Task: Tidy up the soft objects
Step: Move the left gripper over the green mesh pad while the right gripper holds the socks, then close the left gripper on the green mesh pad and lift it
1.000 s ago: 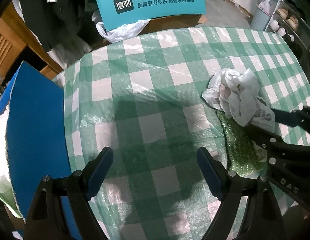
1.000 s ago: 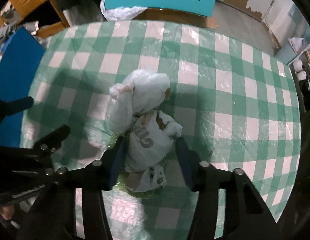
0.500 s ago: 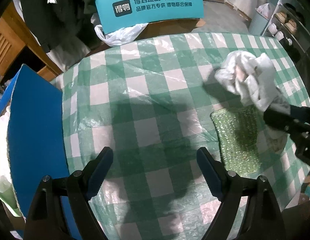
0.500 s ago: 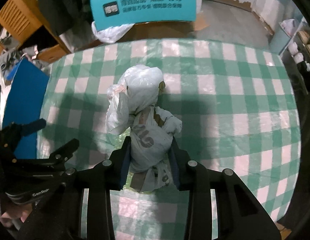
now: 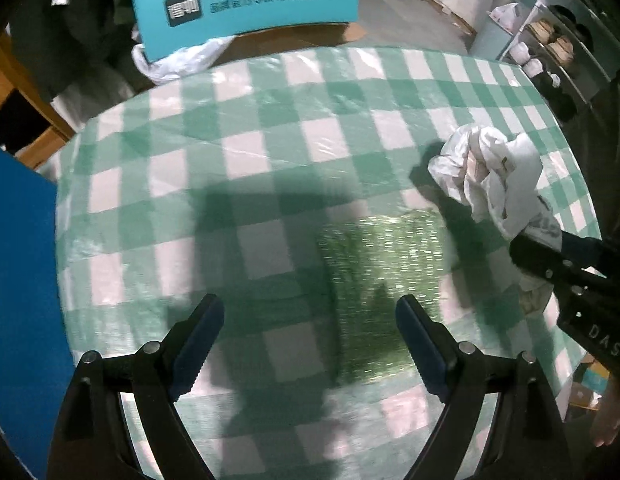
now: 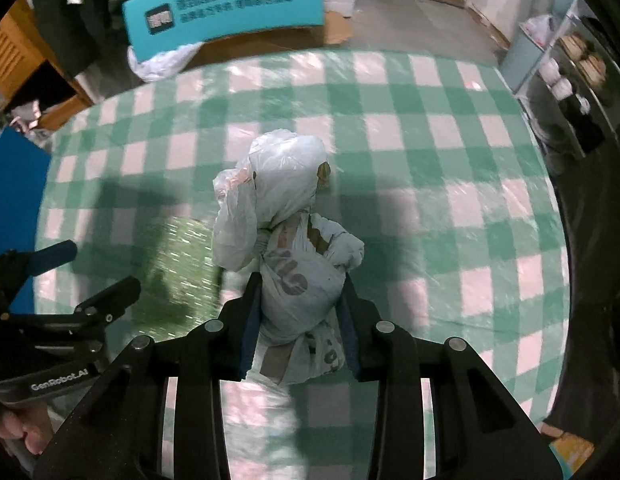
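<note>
The right gripper [image 6: 297, 320] has just been closing, and its fingers [image 6: 249, 328] are now clenched on the knotted white plastic bag [image 6: 285, 232], which hangs between them above the checked worktop [image 6: 450, 184] with its long axis running toward 12 o'clock. The green scouring pad [image 5: 378, 280] lies flat on the worktop; in the left wrist view it sits at about 1 o'clock from the left gripper [image 5: 310, 340], just ahead of the right-hand finger, long axis roughly 12 to 6. The left gripper's fingers stand released and wide, with nothing between them, and that hand looks the nearer to the pad. The bag and the right gripper hang at 2 o'clock, close beside the pad. A blue board [image 5: 21, 300] borders the worktop at 9 o'clock; a teal sign [image 5: 245, 4] stands at 12.
</note>
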Available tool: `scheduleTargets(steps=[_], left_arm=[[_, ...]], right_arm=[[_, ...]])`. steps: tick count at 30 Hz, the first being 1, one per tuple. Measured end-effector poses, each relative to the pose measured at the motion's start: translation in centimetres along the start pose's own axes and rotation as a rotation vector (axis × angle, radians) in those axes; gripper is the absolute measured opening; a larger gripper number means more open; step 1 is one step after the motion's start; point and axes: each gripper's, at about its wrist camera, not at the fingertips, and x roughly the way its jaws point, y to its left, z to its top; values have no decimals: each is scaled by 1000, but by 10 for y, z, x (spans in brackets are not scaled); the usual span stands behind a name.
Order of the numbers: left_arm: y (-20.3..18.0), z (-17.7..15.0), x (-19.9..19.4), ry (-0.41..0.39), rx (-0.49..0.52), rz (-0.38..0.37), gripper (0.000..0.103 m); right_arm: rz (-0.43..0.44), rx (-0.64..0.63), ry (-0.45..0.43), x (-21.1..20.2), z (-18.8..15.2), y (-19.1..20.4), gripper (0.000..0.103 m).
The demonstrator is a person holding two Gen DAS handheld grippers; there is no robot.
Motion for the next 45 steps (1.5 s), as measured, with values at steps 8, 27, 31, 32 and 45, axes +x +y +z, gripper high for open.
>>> scheduleTargets(steps=[8,27,31,32,45], left_arm=[[-31,0,10,31,30,-13,89],[-47,-3,28,8,118,42,52],[-40,-4,25,1,116,35,31],[-38,-4,24,0,111,30,27],[-8,-7,-11,-74,72,64,19]], right_arm=[[0,51,30,15,-7,-24,34],[1,60,50,32,-13,-33,33],[7,54,45,30,-11,-28,31],[9,52,43,29,-10,-26,31],[32,16,5,-1,-7,-7,31]])
